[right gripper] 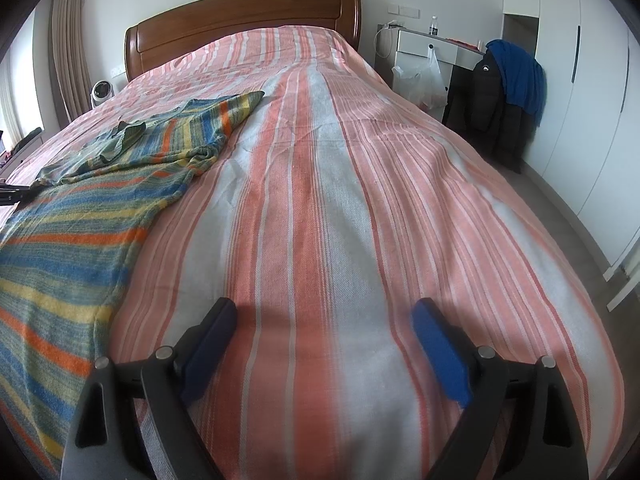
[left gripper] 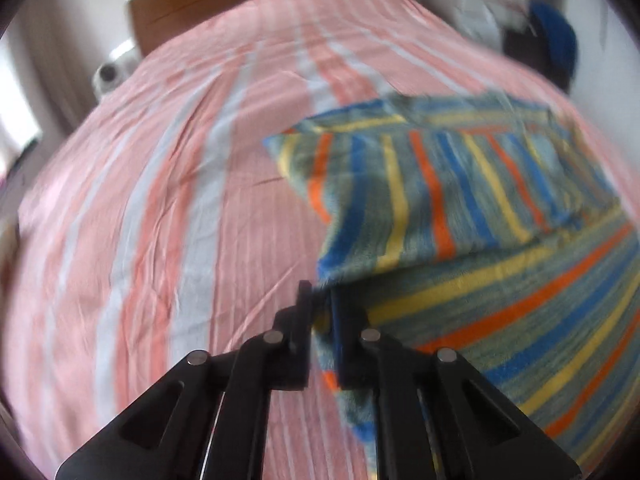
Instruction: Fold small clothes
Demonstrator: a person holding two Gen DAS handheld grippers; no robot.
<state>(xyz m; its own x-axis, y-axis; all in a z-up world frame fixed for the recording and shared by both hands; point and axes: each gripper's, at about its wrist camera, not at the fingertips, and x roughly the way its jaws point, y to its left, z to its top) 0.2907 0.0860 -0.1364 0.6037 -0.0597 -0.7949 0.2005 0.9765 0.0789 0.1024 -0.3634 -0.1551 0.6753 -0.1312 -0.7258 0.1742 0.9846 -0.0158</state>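
A small striped garment (left gripper: 460, 200), green with blue, yellow and orange stripes, lies on the bed to the right in the left wrist view. My left gripper (left gripper: 320, 300) is shut on its edge and lifts a folded flap over the rest. In the right wrist view the garment (right gripper: 80, 200) lies at the left, its upper part folded and bunched. My right gripper (right gripper: 324, 312) is open and empty, low over the bedspread to the right of the garment. The tip of the left gripper (right gripper: 12, 194) shows at the far left edge.
The bed has a pink and white striped bedspread (right gripper: 340, 200) and a wooden headboard (right gripper: 240, 20). A small white fan (right gripper: 101, 94) stands left of the bed. A white desk (right gripper: 428, 46), a plastic bag and a chair with dark and blue jackets (right gripper: 508, 92) stand at the right.
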